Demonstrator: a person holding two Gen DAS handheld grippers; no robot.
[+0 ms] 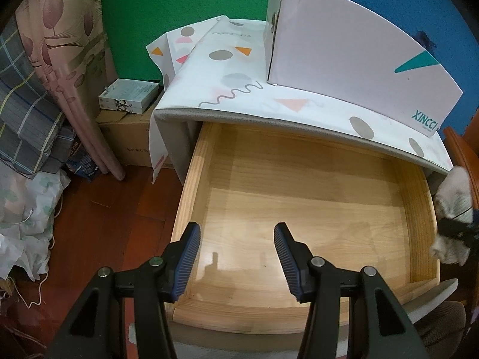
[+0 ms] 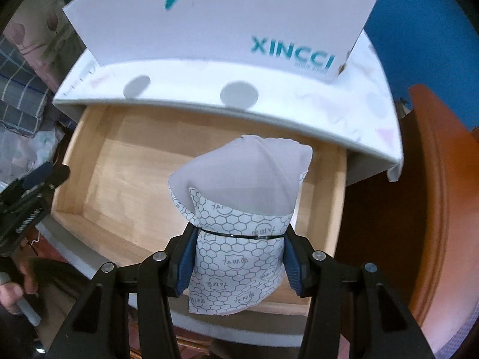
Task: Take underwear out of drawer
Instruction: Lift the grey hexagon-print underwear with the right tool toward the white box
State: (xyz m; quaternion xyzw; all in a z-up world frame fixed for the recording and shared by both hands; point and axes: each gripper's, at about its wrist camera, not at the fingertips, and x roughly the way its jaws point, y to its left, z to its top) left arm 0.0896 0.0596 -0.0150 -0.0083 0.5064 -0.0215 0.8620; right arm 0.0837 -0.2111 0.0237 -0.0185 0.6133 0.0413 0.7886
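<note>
The wooden drawer (image 1: pixel 299 203) is pulled out, and its light floor is bare in the left wrist view. Over its front edge my left gripper (image 1: pixel 236 233) stands open, with nothing between its blue pads. My right gripper (image 2: pixel 241 239) is shut on the underwear (image 2: pixel 239 209), a white piece with a hexagon print and a lilac part. The bundle hangs from the pads above the right half of the drawer (image 2: pixel 125 179). In the left wrist view the underwear (image 1: pixel 452 203) shows at the far right edge, beside the drawer's right wall. The left gripper (image 2: pixel 45 176) shows at the left of the right wrist view.
A white XINCCI box (image 1: pixel 353 48) stands on the cabinet top, which a patterned cloth (image 1: pixel 239 89) covers. Left of the cabinet are a cardboard box (image 1: pixel 128 137), a small carton (image 1: pixel 128 94) and piled bedding (image 1: pixel 30 104). Brown wooden furniture (image 2: pixel 434 209) rises at the right.
</note>
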